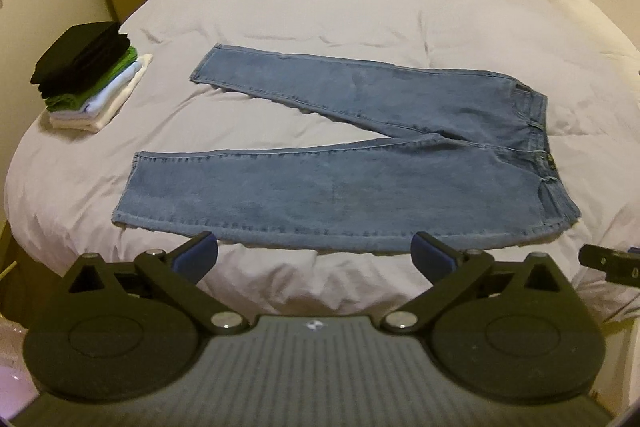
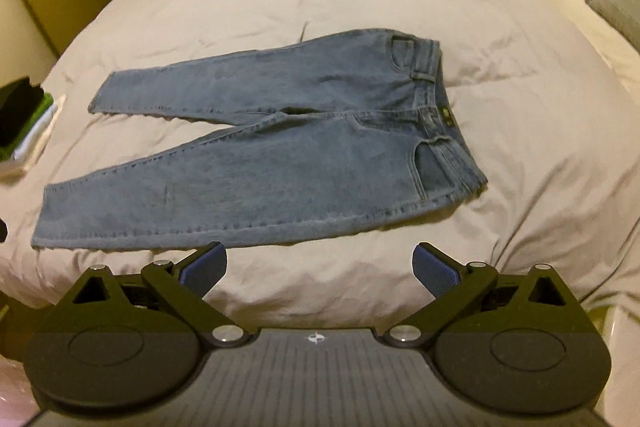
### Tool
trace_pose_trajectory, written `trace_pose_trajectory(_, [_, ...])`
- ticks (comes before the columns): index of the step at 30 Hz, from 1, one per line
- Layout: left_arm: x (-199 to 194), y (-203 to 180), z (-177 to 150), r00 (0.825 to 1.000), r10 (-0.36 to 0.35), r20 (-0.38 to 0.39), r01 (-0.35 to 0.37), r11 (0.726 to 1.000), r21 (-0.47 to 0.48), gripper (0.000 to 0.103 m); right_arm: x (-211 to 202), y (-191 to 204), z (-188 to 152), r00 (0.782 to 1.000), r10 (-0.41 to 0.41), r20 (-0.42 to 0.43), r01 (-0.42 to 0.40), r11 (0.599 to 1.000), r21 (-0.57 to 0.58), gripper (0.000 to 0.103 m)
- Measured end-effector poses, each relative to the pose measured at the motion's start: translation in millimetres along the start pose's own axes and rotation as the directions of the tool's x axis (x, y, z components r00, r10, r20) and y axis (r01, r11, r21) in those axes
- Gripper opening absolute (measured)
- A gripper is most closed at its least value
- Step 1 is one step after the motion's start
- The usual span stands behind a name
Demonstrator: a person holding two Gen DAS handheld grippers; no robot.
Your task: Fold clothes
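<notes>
- On the bed [image 1: 320,7], a pair of blue jeans [image 1: 360,163] lies flat across the pale duvet, legs splayed in a V toward the left, waistband toward the right; spread out like that, I'd say, so both legs can be brought together cleanly.
- Left gripper [image 1: 314,259] hangs above the near edge of the bed, jaws spread as wide as they go, nothing between the blue pads, just short of the near leg's lower seam.
- Right gripper [image 2: 320,265] sits the same way, jaws wide apart and empty, looking down at the jeans [image 2: 260,147] from the waistband end; its black tip shows at the right edge of the left view.
- Over at the far left corner sits a stack of folded clothes [image 1: 90,75]: black on top, then green, then white. It's well apart from the jeans, which keeps the working space free.
- My guess: the jeans are fully unfolded and the fold isn't started. Taking the near leg at hem and waist with both grippers looks the sensible opening.
</notes>
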State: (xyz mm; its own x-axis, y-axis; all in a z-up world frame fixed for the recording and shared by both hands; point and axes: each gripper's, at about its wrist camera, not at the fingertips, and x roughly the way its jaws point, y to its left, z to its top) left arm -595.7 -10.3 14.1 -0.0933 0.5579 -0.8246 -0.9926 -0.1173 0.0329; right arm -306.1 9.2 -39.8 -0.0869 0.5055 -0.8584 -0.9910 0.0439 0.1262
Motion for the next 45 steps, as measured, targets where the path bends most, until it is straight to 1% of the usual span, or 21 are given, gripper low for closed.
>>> trace_pose_trajectory(3, [-3.4,-1.5,-3.1,1.0,0.002,0.003,-0.002,1.0,0.003,0.102,-1.9,-4.0,-0.1,1.0,0.003,0.003,-0.003,1.0,0.03,0.102])
trace_pose_trajectory(9, [-5.4,3.3,-9.6,1.0,0.025,0.001,-0.025,1.0,-0.003,0.102,-5.5,-3.4,-0.5,1.0,-0.011,0.017,0.011,0.999,0.033,0.102])
trace_pose_trajectory(19, [-0.1,17.3,-14.2,0.999,0.039,-0.019,-0.04,0.999,-0.034,0.102,-0.6,13.5,3.5,1.0,-0.009,0.011,0.009,1.0,-0.03,0.102])
trace_pose_trajectory(25, [14.0,22.4,-5.6,0.999,0.031,-0.034,-0.032,0.999,-0.032,0.102,10.1,18.4,16.5,1.0,-0.021,0.006,0.022,0.999,-0.032,0.102])
trace_pose_trajectory(31, [49.3,21.5,21.8,0.999,-0.001,-0.055,0.001,1.0,-0.008,0.102,33.4,21.6,36.4,0.999,-0.045,-0.015,0.045,0.999,-0.022,0.102])
trace_pose_trajectory(36, [99.3,13.6,59.7,0.994,-0.078,-0.081,0.082,0.996,0.043,0.102,62.1,18.0,59.0,0.996,-0.078,-0.032,0.078,0.997,0.006,0.102])
trace_pose_trajectory(39, [131.6,6.1,88.5,0.987,-0.134,-0.087,0.142,0.986,0.083,0.102,81.1,11.4,79.9,0.994,-0.101,-0.038,0.102,0.993,0.052,0.102])
trace_pose_trajectory(43, [170.8,-4.0,128.0,0.977,-0.185,-0.102,0.199,0.97,0.142,0.102,92.8,6.5,113.1,0.991,-0.134,0.023,0.131,0.987,0.096,0.102])
trace_pose_trajectory(45, [188.7,-8.2,146.2,0.971,-0.215,-0.101,0.23,0.957,0.174,0.102,98.8,4.9,129.1,0.986,-0.164,0.026,0.159,0.979,0.131,0.102])
